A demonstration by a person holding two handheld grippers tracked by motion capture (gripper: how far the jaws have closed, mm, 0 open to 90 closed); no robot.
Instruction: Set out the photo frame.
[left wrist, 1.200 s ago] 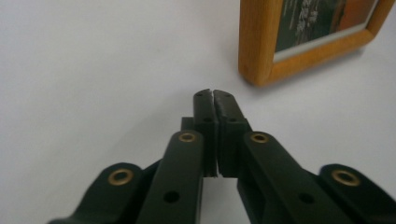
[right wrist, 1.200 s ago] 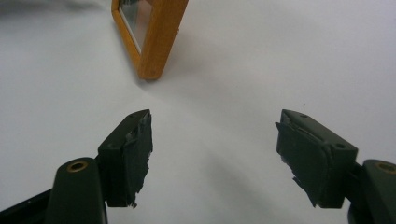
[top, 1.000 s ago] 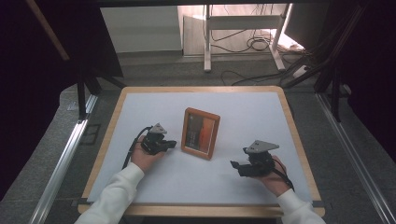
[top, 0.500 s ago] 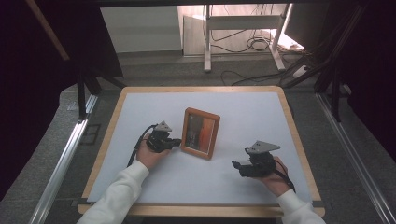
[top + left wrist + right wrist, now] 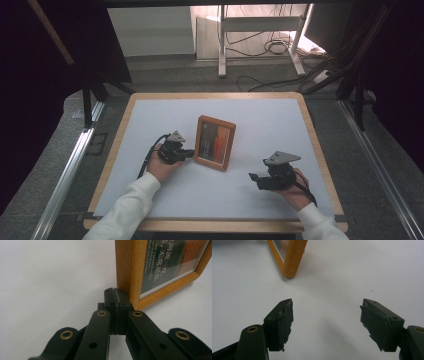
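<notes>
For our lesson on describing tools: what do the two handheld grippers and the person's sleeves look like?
Both the left gripper and the right gripper are black, each topped by a grey three-cornered plate, with a black cable trailing back. Their jaws are black bars with brass-coloured rivets and flat, worn pads. The sleeves are white.

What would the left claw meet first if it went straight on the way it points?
Probably the wooden picture frame: the shut left claw has its tips right at the frame's near side edge, though whether they touch is unclear.
</notes>
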